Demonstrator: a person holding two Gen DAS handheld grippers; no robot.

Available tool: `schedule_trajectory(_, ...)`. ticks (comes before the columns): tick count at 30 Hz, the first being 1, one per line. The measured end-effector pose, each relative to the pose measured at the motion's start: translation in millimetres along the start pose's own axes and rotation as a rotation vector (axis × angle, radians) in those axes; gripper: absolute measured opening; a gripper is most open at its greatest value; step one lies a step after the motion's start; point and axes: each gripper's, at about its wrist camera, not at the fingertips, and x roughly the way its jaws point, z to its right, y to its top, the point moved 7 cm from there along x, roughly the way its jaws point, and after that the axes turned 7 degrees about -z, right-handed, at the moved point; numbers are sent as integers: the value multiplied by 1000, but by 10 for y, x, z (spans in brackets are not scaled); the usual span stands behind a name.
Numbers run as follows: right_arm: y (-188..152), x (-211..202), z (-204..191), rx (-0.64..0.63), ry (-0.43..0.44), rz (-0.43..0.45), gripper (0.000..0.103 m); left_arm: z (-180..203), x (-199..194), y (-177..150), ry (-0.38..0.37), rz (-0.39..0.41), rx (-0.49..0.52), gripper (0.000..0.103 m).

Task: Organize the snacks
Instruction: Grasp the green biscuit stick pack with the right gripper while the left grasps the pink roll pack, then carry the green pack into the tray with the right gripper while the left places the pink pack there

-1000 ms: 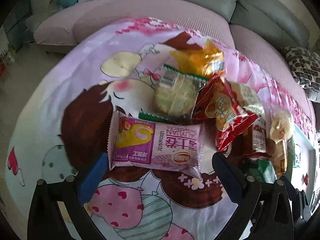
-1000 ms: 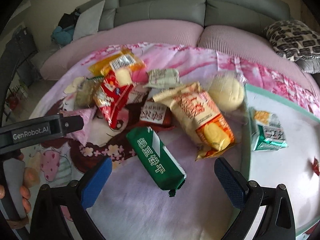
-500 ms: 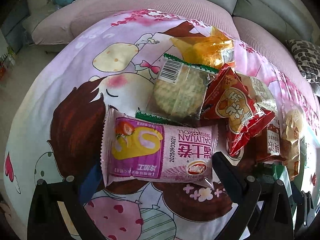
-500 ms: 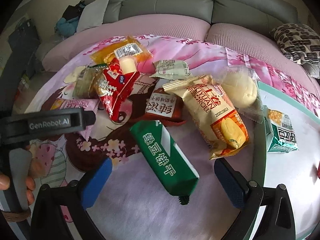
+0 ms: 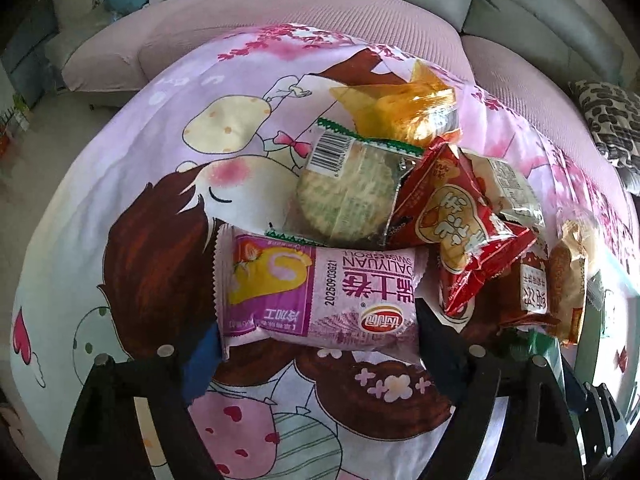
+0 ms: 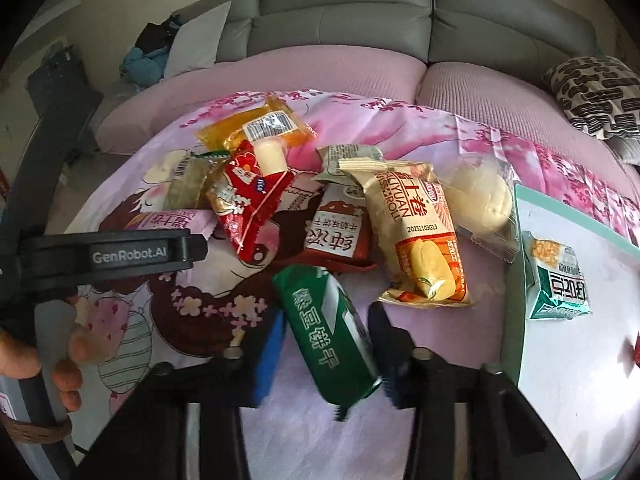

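Both hand-held grippers closing at once. Left hand-held gripper (image 5: 316, 344) has the pink swiss roll pack (image 5: 320, 284) between its jaws; the left pad is hidden behind the pack's edge and the right pad meets its end, so contact looks made. Right hand-held gripper (image 6: 326, 344) is narrowing on the green biscuit pack (image 6: 330, 332), pads at both its sides, prob. touching.

Progress: early. Only one pack, a teal-and-white snack (image 6: 558, 280), sits on the white tray (image 6: 520, 264) at 3 o'clock. Rest of the pile lies on the cartoon blanket (image 5: 120, 184), approx. 12 o'clock from the right jaws: red chip bag (image 6: 244, 208), beige swiss roll pack (image 6: 416, 240), round bun (image 6: 486, 196), orange pack (image 6: 260, 128). Most sorting is left, I'd judge.
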Motion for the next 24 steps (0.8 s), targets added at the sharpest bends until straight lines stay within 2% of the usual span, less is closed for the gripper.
schedule_trajectory(5,13,-67,12,12,14,19,27,26,-101,30,-12,31,7,83)
schedule_trajectory(11,60,-235,-20,13,54,54,26,-71,-248,19,-8,67,-8,82)
schedule_trajectory(17,135,-516,-41,9,69,135,26,-138,-533,2,-17,136,-21,82)
schedule_trajectory(24,145,-562,-15,22,75,138,26,-31,-751,3,-30,185,-2,82)
